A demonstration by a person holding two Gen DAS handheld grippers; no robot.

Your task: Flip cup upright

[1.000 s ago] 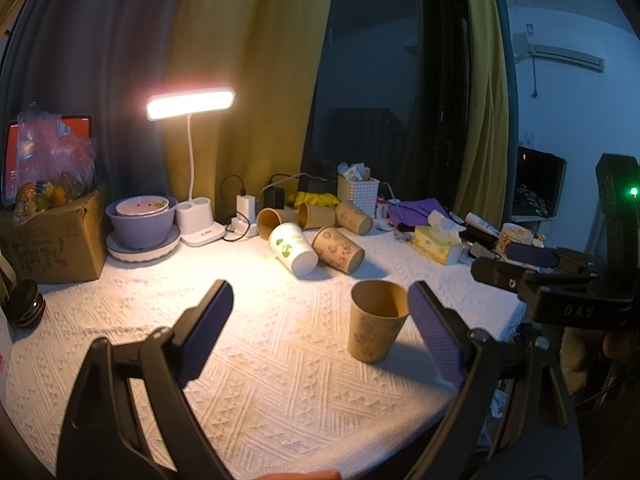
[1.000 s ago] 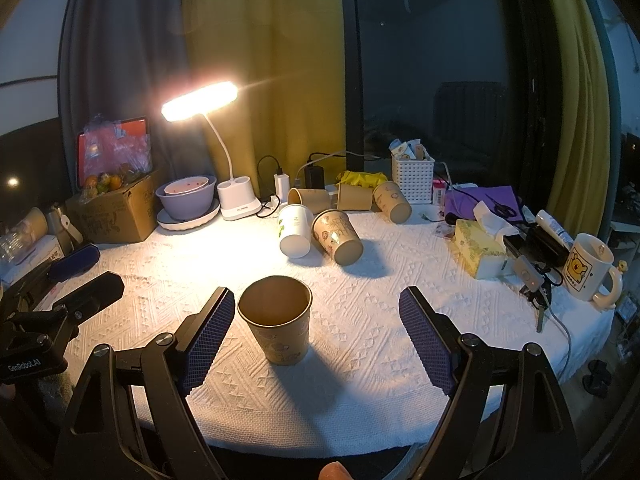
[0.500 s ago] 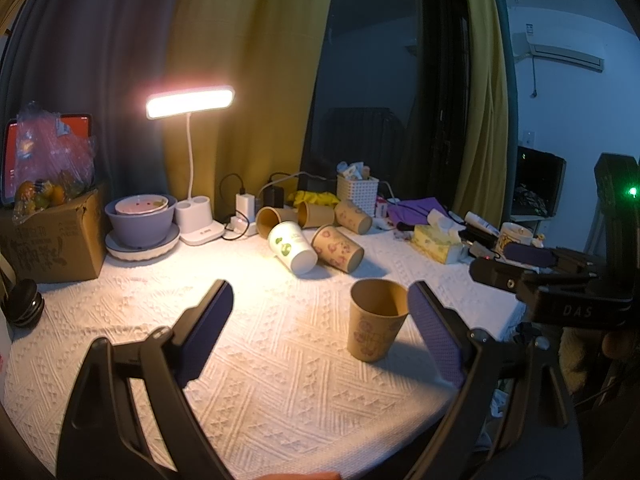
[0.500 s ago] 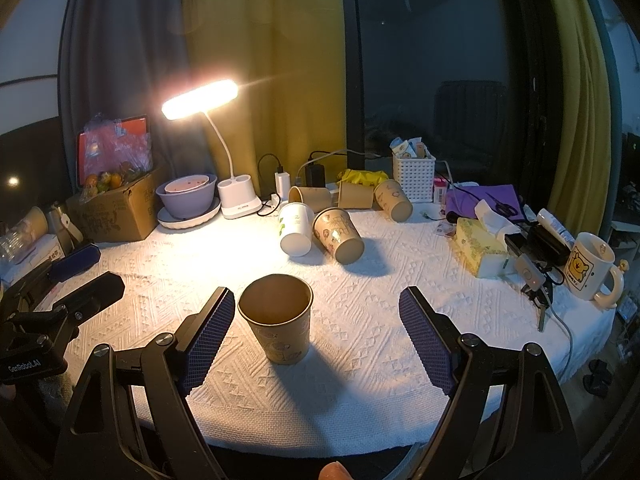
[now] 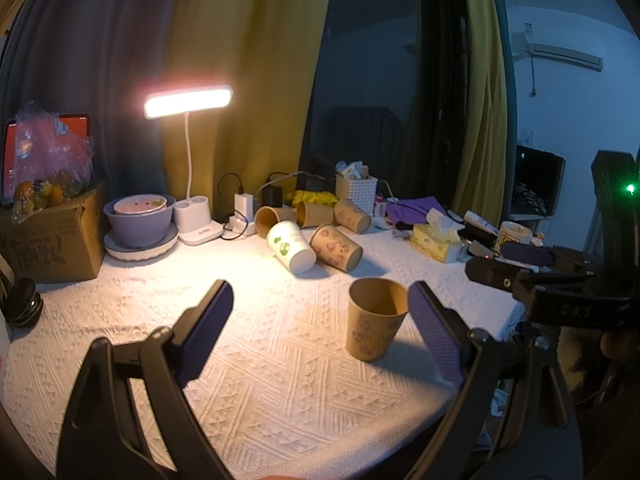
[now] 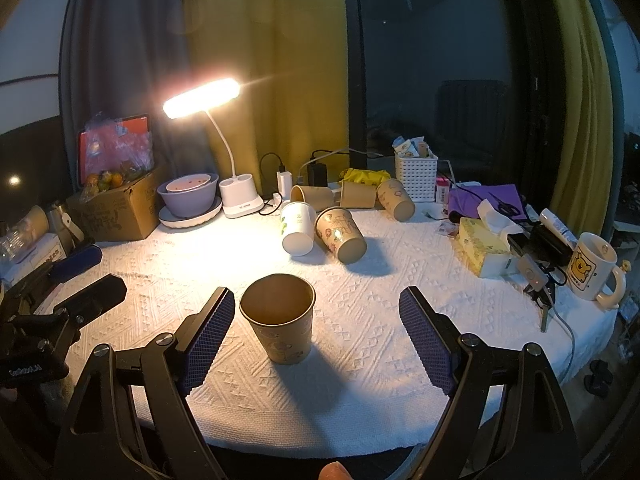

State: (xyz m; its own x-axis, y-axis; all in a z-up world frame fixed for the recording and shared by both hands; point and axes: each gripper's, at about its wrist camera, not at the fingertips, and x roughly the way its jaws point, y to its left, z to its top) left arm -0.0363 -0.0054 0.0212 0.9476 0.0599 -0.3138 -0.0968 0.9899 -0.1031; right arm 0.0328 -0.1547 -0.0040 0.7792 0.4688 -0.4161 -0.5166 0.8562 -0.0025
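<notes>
A brown paper cup (image 5: 374,320) (image 6: 280,320) stands upright on the white cloth near the front edge. My left gripper (image 5: 320,320) is open and empty, with the cup just inside its right finger. My right gripper (image 6: 316,332) is open and empty, with the cup close to its left finger. Neither gripper touches the cup. A white cup (image 6: 297,228) and a brown printed cup (image 6: 340,234) lie on their sides behind it. Three more brown cups (image 6: 354,196) lie on their sides at the back.
A lit desk lamp (image 6: 236,184), stacked bowls (image 6: 190,196) and a cardboard box (image 6: 116,208) stand at the back left. A white basket (image 6: 416,178), tissue box (image 6: 484,248), keys (image 6: 540,300) and a mug (image 6: 594,272) crowd the right side.
</notes>
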